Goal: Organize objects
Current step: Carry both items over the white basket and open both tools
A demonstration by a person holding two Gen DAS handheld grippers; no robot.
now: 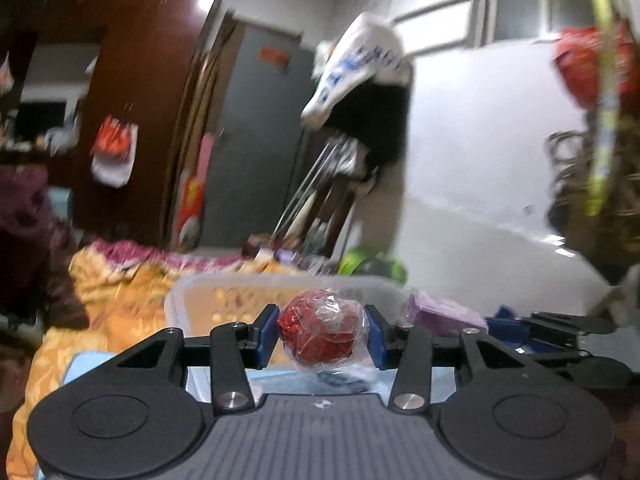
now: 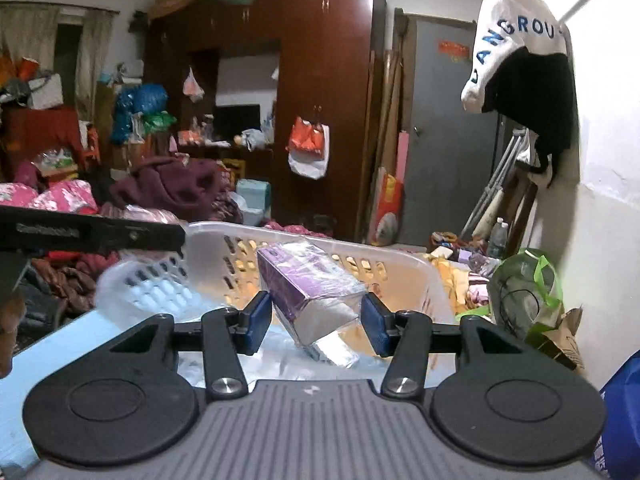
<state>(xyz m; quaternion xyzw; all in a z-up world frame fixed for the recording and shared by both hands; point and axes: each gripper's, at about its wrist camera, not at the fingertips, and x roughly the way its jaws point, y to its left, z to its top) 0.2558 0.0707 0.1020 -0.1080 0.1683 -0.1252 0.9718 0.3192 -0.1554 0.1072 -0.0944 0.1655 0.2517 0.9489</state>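
Note:
My left gripper (image 1: pixel 322 330) is shut on a red ball wrapped in clear plastic (image 1: pixel 320 326), held above a pale blue surface. The blue pads press its two sides. My right gripper (image 2: pixel 316 318) is shut on a purple box in clear wrap (image 2: pixel 308 292), tilted with one silver end toward the camera. A white slotted laundry basket (image 2: pixel 400 268) stands just behind both held things; its rim (image 1: pixel 224 282) shows in the left wrist view too. In that view the right gripper (image 1: pixel 560 330) and the purple box (image 1: pixel 444 312) appear at the right. The left gripper's arm (image 2: pixel 88 234) crosses the right wrist view's left side.
An orange patterned blanket (image 1: pixel 120 292) lies left of the basket. Piles of clothes (image 2: pixel 172 188) fill the left. A dark wardrobe (image 2: pixel 320 80) and grey door (image 2: pixel 448 140) stand behind. A green bag (image 2: pixel 524 292) sits by the white wall (image 2: pixel 608 220) at right.

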